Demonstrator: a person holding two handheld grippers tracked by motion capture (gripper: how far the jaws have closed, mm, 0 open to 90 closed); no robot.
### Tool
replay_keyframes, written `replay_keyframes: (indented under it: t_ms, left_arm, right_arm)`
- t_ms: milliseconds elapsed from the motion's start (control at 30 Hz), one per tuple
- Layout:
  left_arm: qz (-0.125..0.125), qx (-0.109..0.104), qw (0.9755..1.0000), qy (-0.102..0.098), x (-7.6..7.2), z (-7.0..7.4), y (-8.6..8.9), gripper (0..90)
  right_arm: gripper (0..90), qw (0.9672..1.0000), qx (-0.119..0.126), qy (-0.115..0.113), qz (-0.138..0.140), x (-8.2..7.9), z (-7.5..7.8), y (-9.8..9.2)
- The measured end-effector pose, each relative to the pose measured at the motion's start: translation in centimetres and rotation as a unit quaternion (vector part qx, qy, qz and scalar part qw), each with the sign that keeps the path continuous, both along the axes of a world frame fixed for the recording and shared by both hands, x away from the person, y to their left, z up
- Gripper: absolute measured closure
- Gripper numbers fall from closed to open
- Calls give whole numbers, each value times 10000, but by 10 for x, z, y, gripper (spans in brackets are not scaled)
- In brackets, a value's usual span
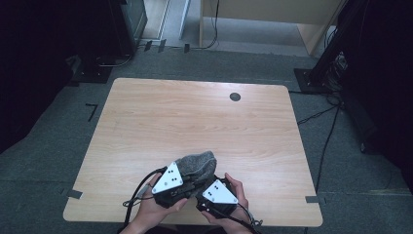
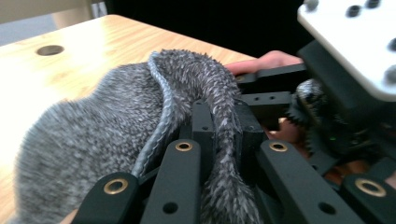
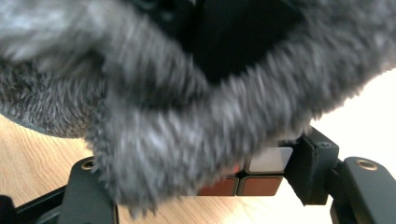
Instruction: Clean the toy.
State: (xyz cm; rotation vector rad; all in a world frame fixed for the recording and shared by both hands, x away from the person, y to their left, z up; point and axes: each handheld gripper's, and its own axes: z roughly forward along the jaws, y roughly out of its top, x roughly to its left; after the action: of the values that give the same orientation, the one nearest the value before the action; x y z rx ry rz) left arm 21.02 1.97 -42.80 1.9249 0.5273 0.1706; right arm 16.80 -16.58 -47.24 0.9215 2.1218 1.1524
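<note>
step: stuffing cube into pouch | left gripper (image 1: pixel 187 187) pinching grey fuzzy pouch (image 1: pixel 197 165) rim – near table edge | right gripper (image 1: pixel 207 191) clamping colour cube (image 3: pixel 254 175) at its mouth | next: likely push cube deeper – hold rim open

The fuzzy grey pouch (image 1: pixel 197 165) I'm working on sits near the table's front edge, its mouth gaping toward me. A small colour-tiled cube (image 3: pixel 252 175) sits at that opening, partly hidden by its furry rim.
</note>
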Motion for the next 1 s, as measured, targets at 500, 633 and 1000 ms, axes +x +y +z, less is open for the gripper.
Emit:
replay_keyframes:
  t_ms: [500,633,1000]
  left_arm:
    - [360,111,9993,-17,9,-2,10,847]
    - [53,-23,10000,-46,1,-1,4,850]
    - [259,49,9996,-21,8,-1,13,850]
  right_arm:
    - [343,10000,-19,-3,-17,-1,1,0]
    - [343,10000,24,32,-34,0,0,2]
    - [343,10000,-4,1,-27,-2,1,2]
